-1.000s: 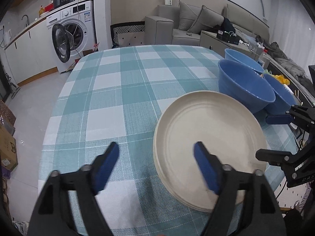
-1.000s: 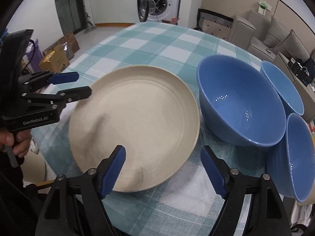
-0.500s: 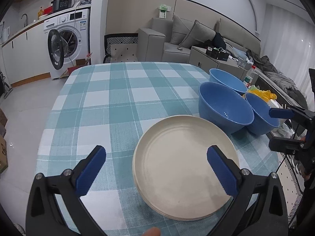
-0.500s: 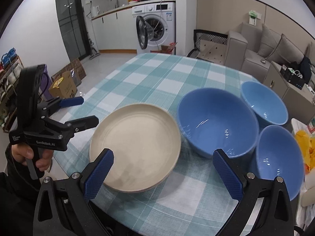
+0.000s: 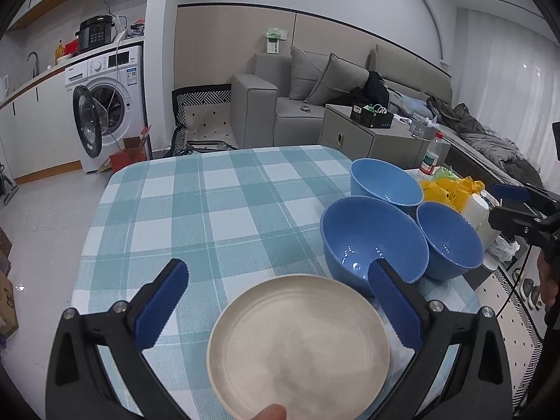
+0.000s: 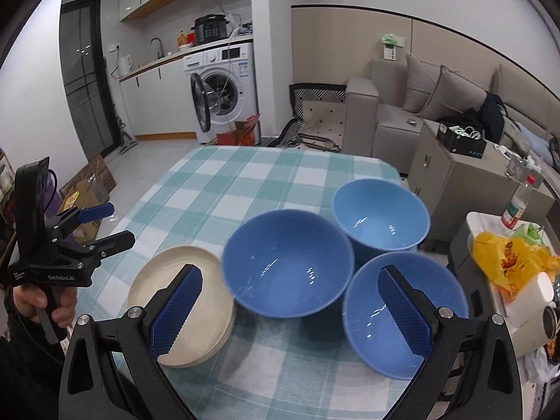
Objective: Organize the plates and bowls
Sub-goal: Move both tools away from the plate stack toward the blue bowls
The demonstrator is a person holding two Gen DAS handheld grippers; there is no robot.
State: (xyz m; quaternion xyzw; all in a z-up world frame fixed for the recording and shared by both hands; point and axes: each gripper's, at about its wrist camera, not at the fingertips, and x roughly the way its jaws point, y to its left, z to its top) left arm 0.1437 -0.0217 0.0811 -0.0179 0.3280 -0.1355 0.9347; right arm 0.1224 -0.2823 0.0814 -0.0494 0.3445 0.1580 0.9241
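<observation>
A stack of cream plates (image 5: 297,343) (image 6: 164,273) lies near the front edge of the checked table (image 5: 210,203) (image 6: 245,182). To its right three blue bowls stand upright and close together: a large one (image 5: 374,245) (image 6: 287,262), one behind it (image 5: 385,182) (image 6: 379,217), and one at the table's right edge (image 5: 449,241) (image 6: 367,336). My left gripper (image 5: 276,273) (image 6: 112,224) hangs open above the plates, touching nothing. My right gripper (image 6: 288,273) (image 5: 518,206) is open above the bowls with nothing between its fingers.
A low white stand with a yellow bag (image 6: 507,255) and a bottle (image 6: 518,203) sits just right of the table. Behind are a grey sofa (image 5: 315,98), a cabinet (image 6: 455,175) and a washing machine (image 5: 105,105) with its door open. Cardboard boxes (image 6: 87,182) lie on the floor at left.
Both grippers have risen and drawn back from the plate stack, and their jaws have spread wider. The plates and bowls now look smaller and sit lower in both views.
</observation>
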